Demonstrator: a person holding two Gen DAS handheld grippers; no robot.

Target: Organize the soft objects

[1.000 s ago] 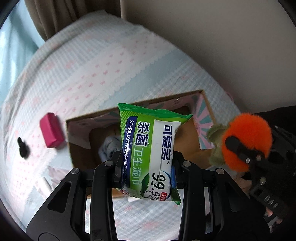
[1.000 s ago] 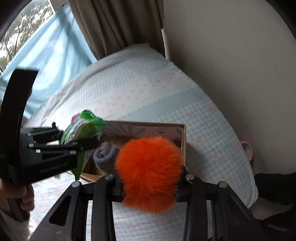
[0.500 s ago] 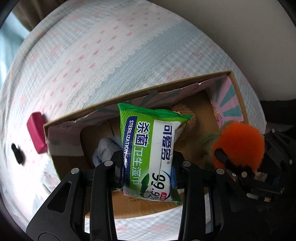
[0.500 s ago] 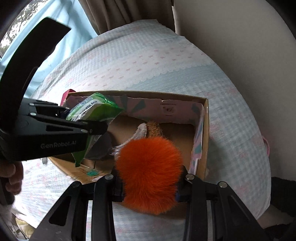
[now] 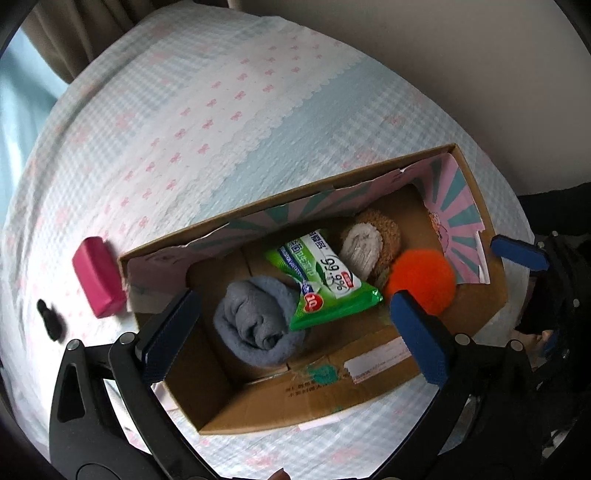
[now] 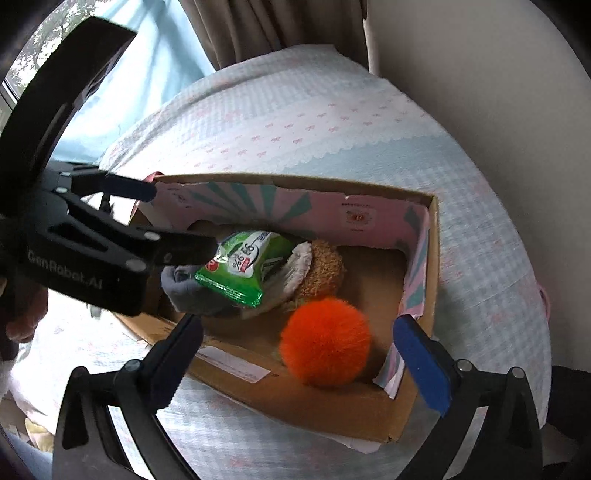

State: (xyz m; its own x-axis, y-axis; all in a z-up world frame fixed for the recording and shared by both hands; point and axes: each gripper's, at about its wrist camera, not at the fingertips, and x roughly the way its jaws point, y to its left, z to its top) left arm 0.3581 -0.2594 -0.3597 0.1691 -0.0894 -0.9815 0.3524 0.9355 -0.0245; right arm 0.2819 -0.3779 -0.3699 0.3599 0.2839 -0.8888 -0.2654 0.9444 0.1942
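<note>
An open cardboard box [image 5: 476,192] [image 6: 433,236] sits on the bed. Inside lie a green wet-wipes pack [image 5: 325,280] [image 6: 245,266], an orange pompom [image 5: 423,280] [image 6: 325,347], a rolled grey sock [image 5: 258,325] [image 6: 181,286] and a brown-and-white plush [image 5: 373,243] [image 6: 317,269]. My left gripper [image 5: 295,332] is open and empty above the box's near wall. My right gripper [image 6: 295,354] is open and empty above the pompom end. The left gripper's body [image 6: 85,254] shows in the right wrist view.
A pink block [image 5: 98,277] and a small black object [image 5: 48,319] lie on the bedspread [image 5: 221,110] left of the box. A wall [image 6: 480,74] runs close on the right, curtains [image 6: 266,29] stand behind the bed.
Both grippers have opened. The wipes pack dropped from the left gripper and the orange pompom from the right gripper; both now lie in the box.
</note>
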